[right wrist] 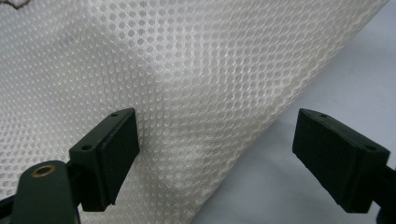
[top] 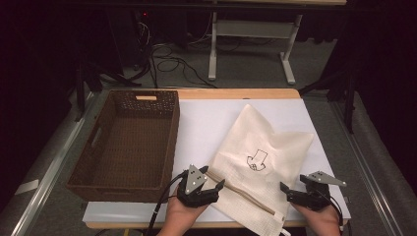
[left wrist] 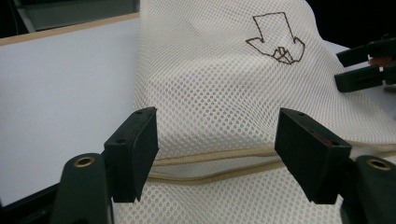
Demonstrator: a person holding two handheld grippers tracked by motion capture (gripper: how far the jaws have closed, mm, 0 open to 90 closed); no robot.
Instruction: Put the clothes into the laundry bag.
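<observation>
Mesh bag (top: 255,162), cream in colour, lies flat in the lower middle of the high view, on the white surface (top: 211,123). It has a small brown outline drawing (top: 257,160) near its centre and a beige zipper (top: 241,194) that runs along its lower edge. A brown woven basket (top: 129,142) stands at the left of the frame, just beside the bag.

The left gripper (top: 212,189) is at the bottom centre of the high view, at the left end of the zipper. In the left gripper view its jaws are spread wide, one on each side of the zipper seam (left wrist: 210,161), and they hold nothing. The right gripper (top: 287,192) is at the lower right of the high view, at the right edge of the bag. In the right gripper view its jaws are also released: the left jaw is over the mesh (right wrist: 187,93), the right jaw is over the bare surface (right wrist: 336,70).
</observation>
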